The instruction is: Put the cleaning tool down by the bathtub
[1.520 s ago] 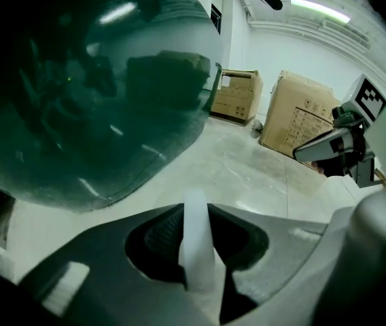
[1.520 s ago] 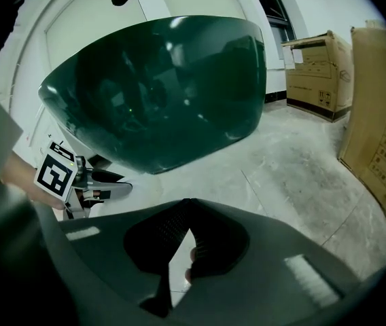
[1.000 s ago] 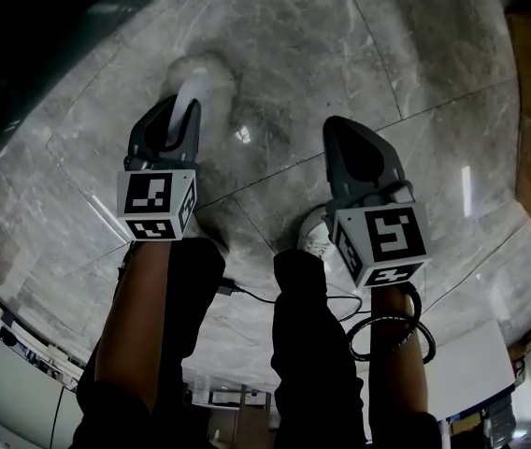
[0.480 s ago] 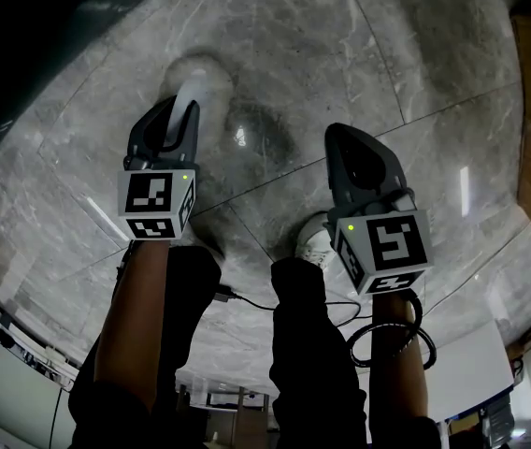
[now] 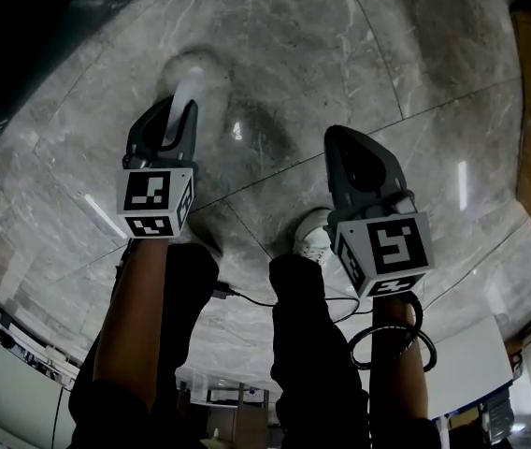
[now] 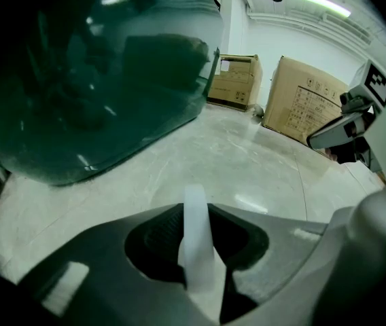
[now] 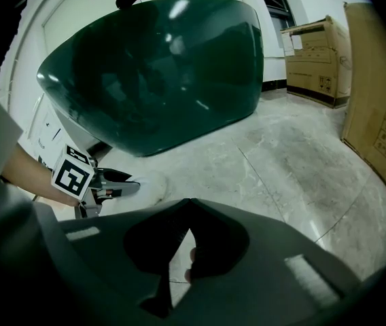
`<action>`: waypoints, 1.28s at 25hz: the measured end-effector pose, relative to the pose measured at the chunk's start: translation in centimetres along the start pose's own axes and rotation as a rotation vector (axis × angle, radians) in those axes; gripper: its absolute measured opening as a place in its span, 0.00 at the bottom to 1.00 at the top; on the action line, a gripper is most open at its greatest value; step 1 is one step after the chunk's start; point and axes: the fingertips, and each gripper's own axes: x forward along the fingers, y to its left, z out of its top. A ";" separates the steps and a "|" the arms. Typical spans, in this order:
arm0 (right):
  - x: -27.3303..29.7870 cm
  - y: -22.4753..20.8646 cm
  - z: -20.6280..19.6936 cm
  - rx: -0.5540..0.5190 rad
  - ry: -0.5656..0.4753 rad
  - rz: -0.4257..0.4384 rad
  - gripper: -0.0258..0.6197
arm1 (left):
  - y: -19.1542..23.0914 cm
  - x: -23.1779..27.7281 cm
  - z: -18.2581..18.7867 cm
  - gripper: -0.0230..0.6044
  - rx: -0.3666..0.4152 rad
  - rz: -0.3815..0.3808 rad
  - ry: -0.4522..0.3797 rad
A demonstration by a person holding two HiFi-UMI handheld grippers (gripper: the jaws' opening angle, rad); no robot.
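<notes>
Two grippers show low in the frame. The left gripper (image 6: 194,206) is clamped on the handle of the white cleaning tool (image 5: 189,75), whose pale head shows upper left against the grey marble floor (image 5: 359,45). The right gripper (image 7: 185,206) is closed on nothing. Beyond, upper left, looms the dark green bathtub (image 7: 159,73).

My left gripper (image 5: 179,110) was out on the left, with the cleaning tool (image 5: 193,71) between its jaws and the tool's head ahead of them, down at the floor (image 5: 359,36). My right gripper (image 5: 342,140) sat level with it on the right, well apart, jaws together on nothing. The bathtub (image 7: 159,73) stood ahead and left of both — cardboard boxes (image 7: 312,49) behind it to the right. My shoe (image 5: 314,237) was between the grippers, nearer me.
</notes>
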 end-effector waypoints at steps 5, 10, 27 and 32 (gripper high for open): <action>-0.3 0.2 -0.2 -0.007 0.015 0.005 0.07 | -0.2 -0.1 -0.3 0.17 0.007 -0.016 0.011; -0.6 0.3 0.1 -0.012 0.016 0.008 0.07 | -0.2 -0.3 -0.3 0.20 0.012 -0.023 0.013; -6.1 3.3 4.7 -0.025 -0.024 0.006 0.07 | -1.9 -6.7 4.1 0.37 0.053 -0.049 0.001; -9.3 6.2 7.6 -0.036 -0.044 0.018 0.07 | -3.3 -11.0 7.2 0.37 0.071 -0.064 -0.017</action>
